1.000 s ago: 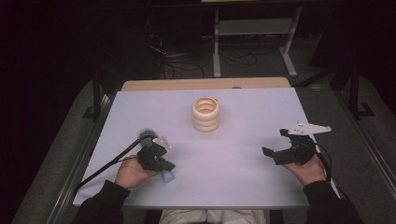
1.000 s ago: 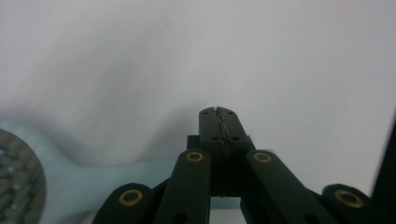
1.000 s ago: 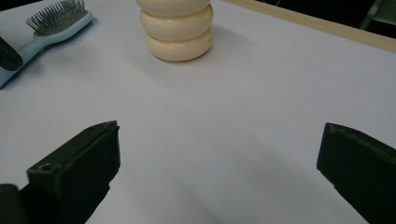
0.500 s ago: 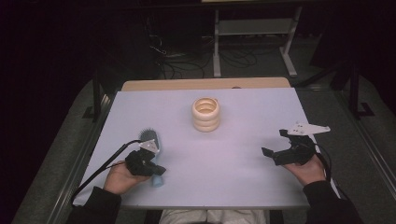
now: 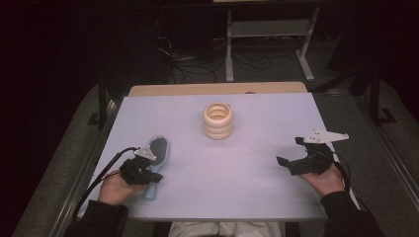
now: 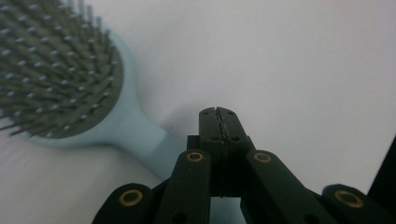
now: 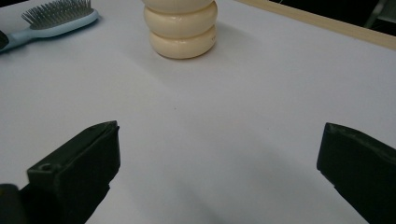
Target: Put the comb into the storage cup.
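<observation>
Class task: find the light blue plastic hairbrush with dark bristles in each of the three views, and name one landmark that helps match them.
High view: the light blue plastic hairbrush lies at lower left, beside the left gripper.
Left gripper view: it is at upper left, bristles up, handle passing the shut jaws.
Right gripper view: top left corner.
Shared landmark: the cream ringed holder, in the high and right gripper views.

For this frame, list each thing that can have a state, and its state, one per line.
Left tool: jaws shut, nothing between them, beside the hairbrush handle.
Right tool: jaws wide open, empty, low over the table.
Hairbrush: lying flat on the table, bristles up, not gripped.
Ringed cream holder: upright, open top; I cannot tell whether anything is inside.
Table: white top, bearing the brush and holder.
</observation>
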Available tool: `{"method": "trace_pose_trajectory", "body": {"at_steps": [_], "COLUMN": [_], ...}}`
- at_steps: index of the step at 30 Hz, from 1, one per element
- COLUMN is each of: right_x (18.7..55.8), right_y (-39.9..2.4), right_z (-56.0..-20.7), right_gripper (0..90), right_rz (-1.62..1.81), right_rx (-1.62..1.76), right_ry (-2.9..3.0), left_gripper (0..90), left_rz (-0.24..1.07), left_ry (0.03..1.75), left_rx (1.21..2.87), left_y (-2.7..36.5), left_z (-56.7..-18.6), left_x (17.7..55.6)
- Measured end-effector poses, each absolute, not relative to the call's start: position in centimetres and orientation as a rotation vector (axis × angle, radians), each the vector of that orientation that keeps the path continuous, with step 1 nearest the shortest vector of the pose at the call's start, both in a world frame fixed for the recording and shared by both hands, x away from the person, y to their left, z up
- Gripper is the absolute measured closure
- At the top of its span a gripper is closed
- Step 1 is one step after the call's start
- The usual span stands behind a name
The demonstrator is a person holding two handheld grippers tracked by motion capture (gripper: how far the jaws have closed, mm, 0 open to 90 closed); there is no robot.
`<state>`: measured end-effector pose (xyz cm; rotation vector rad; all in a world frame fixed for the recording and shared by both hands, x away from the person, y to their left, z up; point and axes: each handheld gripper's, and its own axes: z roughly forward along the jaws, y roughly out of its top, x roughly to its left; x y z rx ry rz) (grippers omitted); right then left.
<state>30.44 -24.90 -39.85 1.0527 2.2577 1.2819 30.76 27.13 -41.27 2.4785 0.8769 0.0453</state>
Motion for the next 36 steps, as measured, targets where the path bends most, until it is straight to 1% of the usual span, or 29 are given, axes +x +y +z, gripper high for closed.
{"method": "trace_pose_trajectory", "body": {"at_steps": [4, 8, 15, 18, 20, 21, 22, 26, 29, 32, 36], "right_x": [30.5, 30.5, 30.5, 30.5, 30.5, 30.5, 30.5, 30.6, 30.5, 30.5, 30.6], "right_y": [-24.8, -24.8, -24.8, -24.8, -24.7, -24.7, -24.7, -24.7, -24.7, -24.7, -24.7], "right_z": [-39.9, -39.9, -39.9, -39.9, -39.9, -39.9, -39.9, -40.0, -39.9, -39.9, -40.0], "right_gripper": [0.0, 0.0, 0.0, 0.0, 0.0, 0.0, 0.0, 0.0, 0.0, 0.0, 0.0], "right_rz": [1.279, 1.273, 1.272, 1.271, 1.271, 1.271, 1.267, 1.264, 1.264, 1.266, 1.264], "right_rx": [1.048, 1.043, 1.041, 1.042, 1.043, 1.043, 1.044, 1.042, 1.041, 1.041, 1.037], "right_ry": [2.262, 2.267, 2.267, 2.268, 2.268, 2.269, 2.269, 2.271, 2.271, 2.27, 2.275], "left_gripper": [90.0, 90.0, 90.0, 90.0, 90.0, 90.0, 90.0, 90.0, 90.0, 90.0, 90.0], "left_rz": [0.104, 0.102, 0.125, 0.189, 0.258, 0.264, 0.248, 0.28, 0.302, 0.274, 0.23], "left_ry": [0.91, 0.94, 0.962, 0.993, 1.033, 1.047, 1.04, 0.988, 0.943, 0.914, 0.92], "left_rx": [2.466, 2.43, 2.418, 2.437, 2.494, 2.517, 2.509, 2.492, 2.524, 2.533, 2.53], "left_y": [28.0, 28.6, 29.2, 29.5, 29.5, 29.5, 29.4, 28.3, 27.3, 27.0, 27.1], "left_z": [-41.0, -40.9, -40.6, -40.4, -40.8, -41.1, -41.1, -40.2, -40.1, -40.2, -40.5], "left_x": [30.8, 31.0, 31.3, 31.5, 31.6, 31.7, 31.6, 31.0, 30.7, 30.6, 30.7]}}
